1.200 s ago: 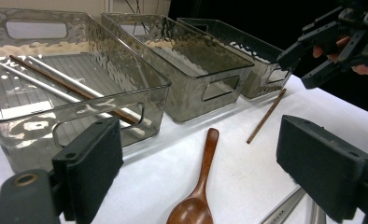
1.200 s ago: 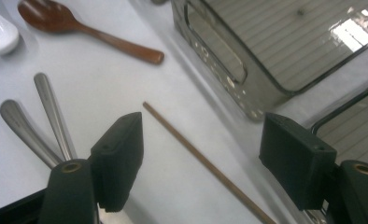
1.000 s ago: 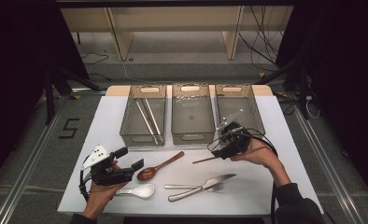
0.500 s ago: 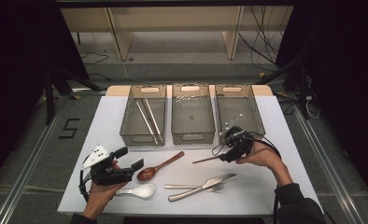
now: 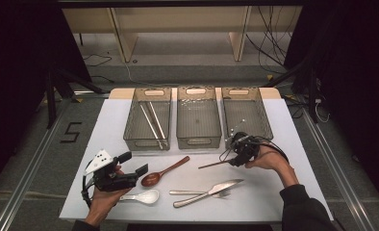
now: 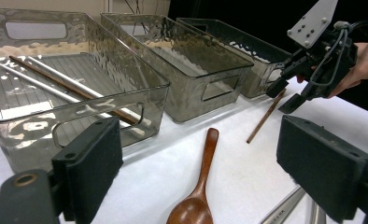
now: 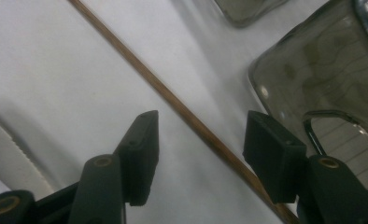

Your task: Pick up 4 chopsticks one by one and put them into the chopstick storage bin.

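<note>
A thin wooden chopstick (image 5: 211, 165) (image 7: 182, 109) lies on the white table in front of the right-hand bin. My right gripper (image 5: 233, 156) (image 7: 201, 140) points down over its right end. The jaws straddle the stick and have just been closing, but the pads stand clear of it on both sides. From the left gripper view, that gripper (image 6: 284, 95) hovers at the chopstick's (image 6: 264, 118) far end. My left gripper (image 5: 133, 163) (image 6: 205, 158) rests in the hand at the table's front left, open and empty, aimed past the wooden spoon (image 5: 164, 171) (image 6: 201, 186).
Three clear bins stand in a row at the back: the left bin (image 5: 148, 143) holds chopsticks, the middle bin (image 5: 198, 141) and right bin (image 5: 262, 130) look bare. A white spoon (image 5: 142, 196), a knife (image 5: 209, 191) and a fork (image 5: 223, 194) lie near the front edge.
My right gripper has come down and slightly nearer, onto the chopstick's right end, and its jaws have narrowed around the stick. The left gripper has kept still.
</note>
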Tool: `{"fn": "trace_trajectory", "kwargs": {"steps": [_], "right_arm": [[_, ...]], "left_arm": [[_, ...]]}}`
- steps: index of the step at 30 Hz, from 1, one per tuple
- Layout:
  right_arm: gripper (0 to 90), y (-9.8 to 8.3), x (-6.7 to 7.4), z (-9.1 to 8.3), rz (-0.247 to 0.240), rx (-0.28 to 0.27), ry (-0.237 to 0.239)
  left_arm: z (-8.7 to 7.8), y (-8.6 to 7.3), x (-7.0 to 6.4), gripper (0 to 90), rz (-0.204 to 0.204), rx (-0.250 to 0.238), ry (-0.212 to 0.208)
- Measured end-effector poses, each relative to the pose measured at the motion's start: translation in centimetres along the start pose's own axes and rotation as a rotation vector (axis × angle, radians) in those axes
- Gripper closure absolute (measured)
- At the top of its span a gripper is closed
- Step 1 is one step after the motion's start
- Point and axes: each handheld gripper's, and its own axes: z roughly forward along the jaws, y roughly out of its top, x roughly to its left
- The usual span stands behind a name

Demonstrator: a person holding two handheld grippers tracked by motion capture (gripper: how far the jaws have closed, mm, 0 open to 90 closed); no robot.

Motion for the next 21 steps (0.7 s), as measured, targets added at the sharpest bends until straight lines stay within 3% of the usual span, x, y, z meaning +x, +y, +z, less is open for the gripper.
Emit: {"fn": "trace_trajectory", "kwargs": {"steps": [14,18,21], "right_arm": [[59.9,0.3,-0.4,1.1,-0.011,0.058,0.018],[63.7,0.3,-0.3,1.1,-0.041,0.070,0.017],[67.5,0.6,0.1,0.9,-0.069,0.116,0.005]], "left_arm": [[0.0,0.0,0.0,13.7,-0.001,0.000,-0.002],[0.0,0.0,0.0,13.7,0.000,0.000,-0.003],[0.0,0.0,0.0,13.7,0.000,0.000,-0.002]]}}
